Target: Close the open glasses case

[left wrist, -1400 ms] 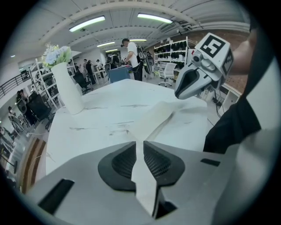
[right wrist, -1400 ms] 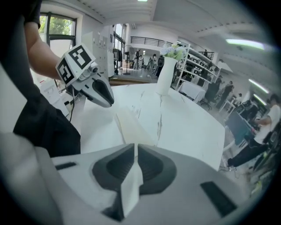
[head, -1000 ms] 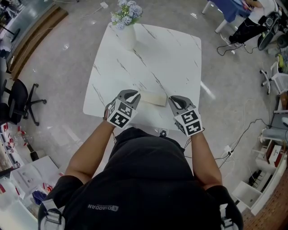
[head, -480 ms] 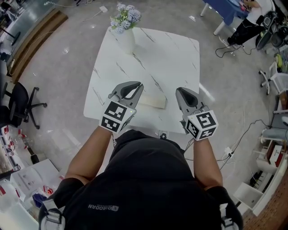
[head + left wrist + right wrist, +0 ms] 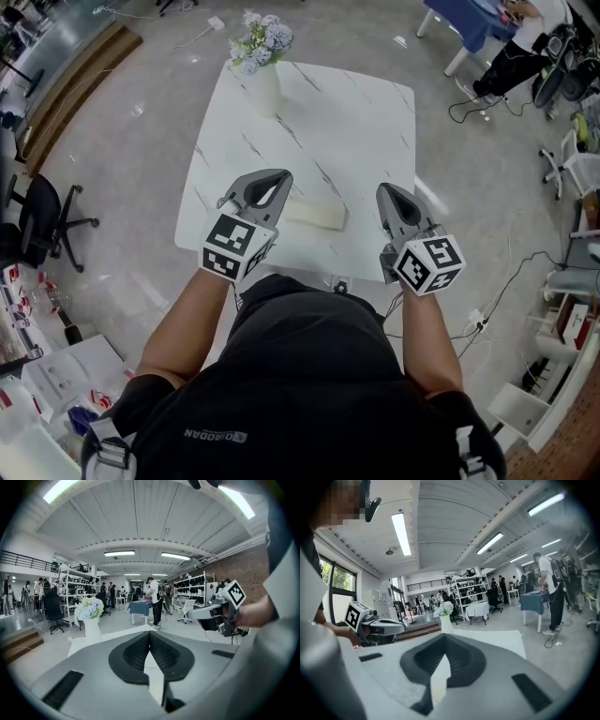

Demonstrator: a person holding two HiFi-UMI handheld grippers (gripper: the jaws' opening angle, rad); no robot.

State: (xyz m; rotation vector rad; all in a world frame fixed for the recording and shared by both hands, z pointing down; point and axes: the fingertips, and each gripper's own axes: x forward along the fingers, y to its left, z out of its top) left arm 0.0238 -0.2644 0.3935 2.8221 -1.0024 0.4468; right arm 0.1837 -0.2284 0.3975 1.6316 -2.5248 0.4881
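Grey and black, the left gripper [image 5: 150,634] is pressing its two jaws together at the tips. Nothing is sitting between them. The right gripper [image 5: 445,652] is doing the same: its jaws are touching at the tips and are holding nothing.

Both grippers are pointing out across the big room, not down at the table. In the head view they are hanging over the near edge of the white marble table [image 5: 356,112], one at lower left and one at lower right. Each one is carrying a cube with black and white squares, the left cube [image 5: 234,248] and the right cube [image 5: 428,264].

The cream glasses case [image 5: 316,214] is lying flat on the table near its front edge, between the two grippers in the picture. Its left end is showing just beside the left gripper's tips, and I cannot tell if they are touching. The right gripper is sitting apart from it. The case is looking low and flat from above, and I cannot tell if its lid is open.

At the far end of the table, near the top of the frame, a white vase [image 5: 265,80] is standing with pale blue and white flowers [image 5: 262,33] in it.

A person in a black shirt [image 5: 309,375] is filling the bottom of the frame. A black office chair [image 5: 42,211] is standing on the floor at the left edge.
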